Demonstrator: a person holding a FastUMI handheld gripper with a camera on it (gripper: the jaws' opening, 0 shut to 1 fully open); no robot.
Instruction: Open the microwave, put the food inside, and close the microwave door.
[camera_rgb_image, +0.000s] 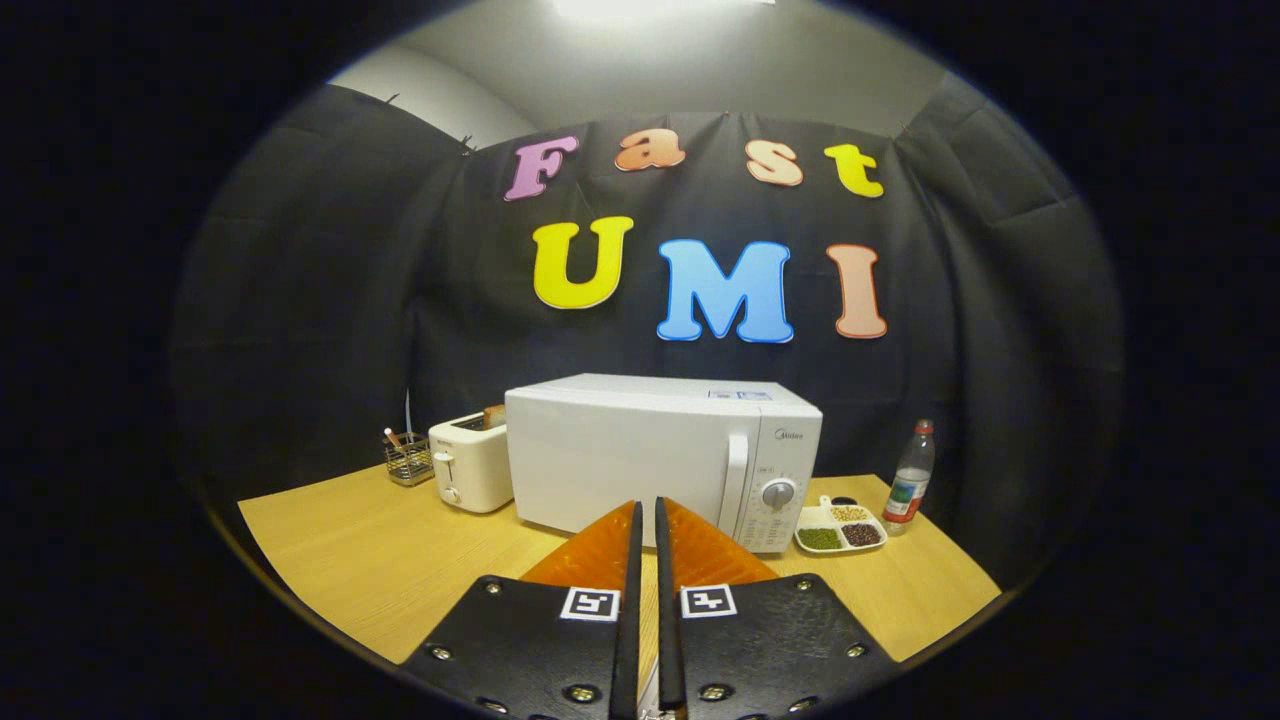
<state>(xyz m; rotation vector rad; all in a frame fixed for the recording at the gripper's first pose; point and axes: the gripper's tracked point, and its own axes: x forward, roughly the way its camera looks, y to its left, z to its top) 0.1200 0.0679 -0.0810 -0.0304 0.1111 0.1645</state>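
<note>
Wood-grain tabletop (350, 560) lies under the gripper (647, 512), whose two fingers are pressed nearly together with only a slim gap, nothing pinched between them.

Microwave (660, 460): at 12 o'clock just beyond the fingertips, standing on the table, door closed. Its long axis runs 9 to 3 o'clock; the front faces the gripper, turned slightly toward 5 o'clock. The vertical door handle (735, 485) stands at the door's 3 o'clock edge, beside the control dial (778, 494). Judgement: the casing is rigid and heavy enough to stay put under a moderate pull; the handle is smooth, stiff plastic and is the proper hold, taken across its bar near mid-height.

Food tray (840, 528): at 3 o'clock of the microwave, touching or just beside its base, with three compartments of loose grains. Judgement: light, liable to spill if tilted; grip the rim and keep level.

Periphery: bottle (910, 485) at 3 o'clock beyond the tray; toaster (470, 462) and wire basket (408, 460) at 9 o'clock of the microwave.
</note>
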